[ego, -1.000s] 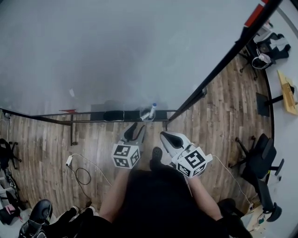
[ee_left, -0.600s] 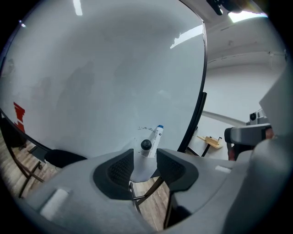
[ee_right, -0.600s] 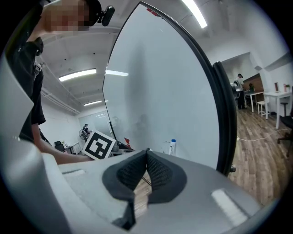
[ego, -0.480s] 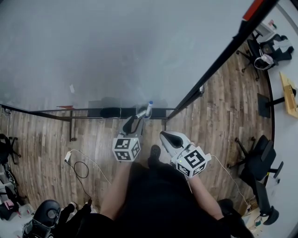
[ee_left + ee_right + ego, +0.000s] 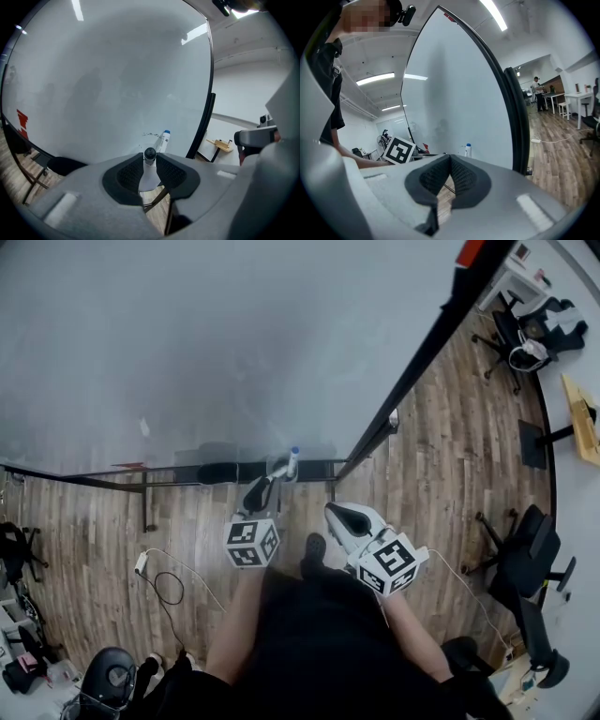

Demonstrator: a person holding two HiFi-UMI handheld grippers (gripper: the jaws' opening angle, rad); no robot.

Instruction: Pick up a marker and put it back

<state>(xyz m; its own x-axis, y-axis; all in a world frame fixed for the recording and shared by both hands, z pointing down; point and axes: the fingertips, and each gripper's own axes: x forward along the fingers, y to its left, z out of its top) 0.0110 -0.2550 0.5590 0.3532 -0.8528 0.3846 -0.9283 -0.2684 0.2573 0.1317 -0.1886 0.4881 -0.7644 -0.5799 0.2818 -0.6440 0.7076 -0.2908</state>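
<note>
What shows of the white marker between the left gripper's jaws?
The white marker with the dark round end looks like smooth plastic. Its dark end sits at the tips of the left gripper, barrel running back between black ribbed pads that have just been closing and press both its sides. A blue-capped white marker stands behind it.

Left gripper [image 5: 262,489]: fingers just closed onto marker [image 5: 149,174]. Right gripper [image 5: 450,159]: fingers together, empty, pointing slightly downward.

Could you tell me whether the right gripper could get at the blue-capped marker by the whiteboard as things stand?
Probably yes: the right gripper faces the blue-capped marker with nothing standing between them, though its jaws are together and would have to open first.
</note>
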